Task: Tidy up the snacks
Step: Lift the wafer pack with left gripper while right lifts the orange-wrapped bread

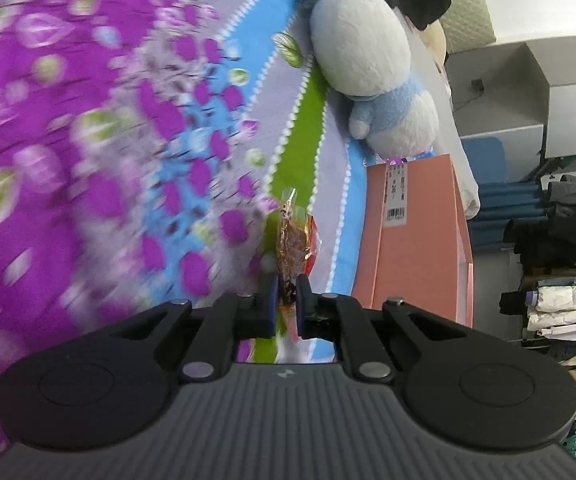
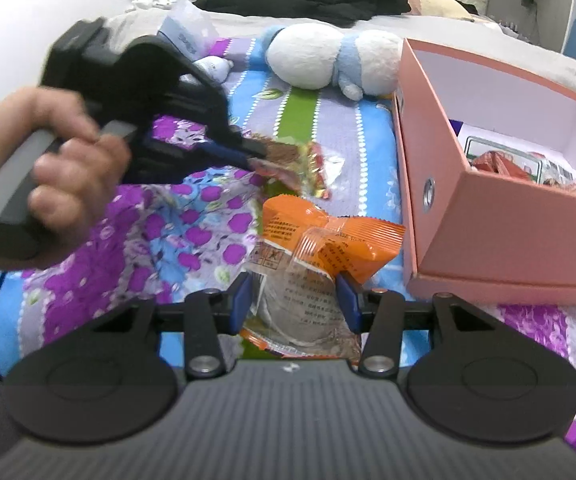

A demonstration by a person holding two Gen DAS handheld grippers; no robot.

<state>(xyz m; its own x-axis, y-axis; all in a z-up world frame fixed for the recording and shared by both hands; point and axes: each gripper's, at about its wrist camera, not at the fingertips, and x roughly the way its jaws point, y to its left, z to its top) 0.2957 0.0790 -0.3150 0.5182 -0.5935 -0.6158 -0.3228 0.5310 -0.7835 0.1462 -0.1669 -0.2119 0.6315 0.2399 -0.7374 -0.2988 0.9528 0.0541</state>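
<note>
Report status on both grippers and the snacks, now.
Left gripper shut on gold-brown snack packet. Right gripper holds orange-and-clear snack packet. Pink cardboard box open, path unobstructed.

Left hand-held gripper (image 1: 286,294) is clamped on a crinkly brown snack packet (image 1: 291,236), above the flowery bedspread (image 1: 88,120), pink box (image 1: 415,240) and plush toy (image 1: 367,60) just right.

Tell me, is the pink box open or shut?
Open. The pink box has no lid on, and snack packets show inside against its white wall.
</note>
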